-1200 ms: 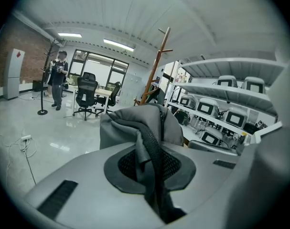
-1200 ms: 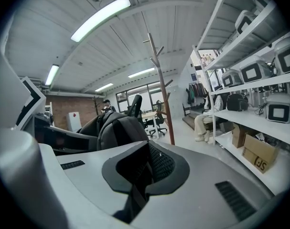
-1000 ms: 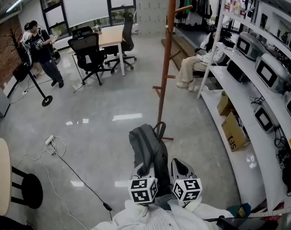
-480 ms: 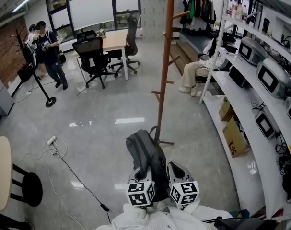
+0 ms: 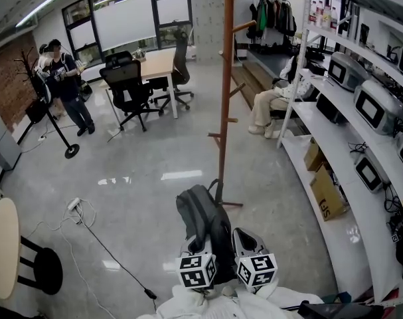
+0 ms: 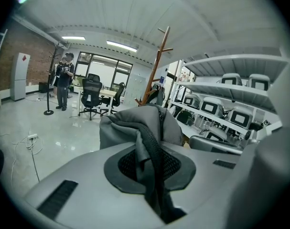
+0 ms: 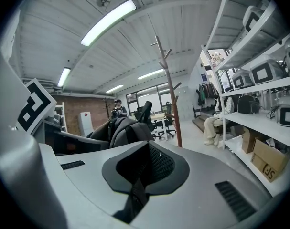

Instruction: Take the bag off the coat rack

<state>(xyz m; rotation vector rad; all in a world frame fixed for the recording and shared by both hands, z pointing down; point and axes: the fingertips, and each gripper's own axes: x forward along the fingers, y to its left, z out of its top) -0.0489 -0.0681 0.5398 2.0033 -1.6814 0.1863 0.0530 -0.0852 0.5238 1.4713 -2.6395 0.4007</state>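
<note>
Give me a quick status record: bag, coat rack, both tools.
bag: gray backpack, on no peg, held up by both tools
coat rack: wooden pole, upright, just beyond the bag; visible pegs bare
left tool: shut on a strap of the bag
right tool: shut on a strap of the bag
task state: bag looks free of the rack

Below you, a polished grey floor (image 5: pixel 274 198) carries the wooden coat rack (image 5: pixel 222 111), a white power strip (image 5: pixel 73 204) trailing a black cable (image 5: pixel 118 259), two office chairs (image 5: pixel 129 88) and a black stool (image 5: pixel 43 271).
</note>
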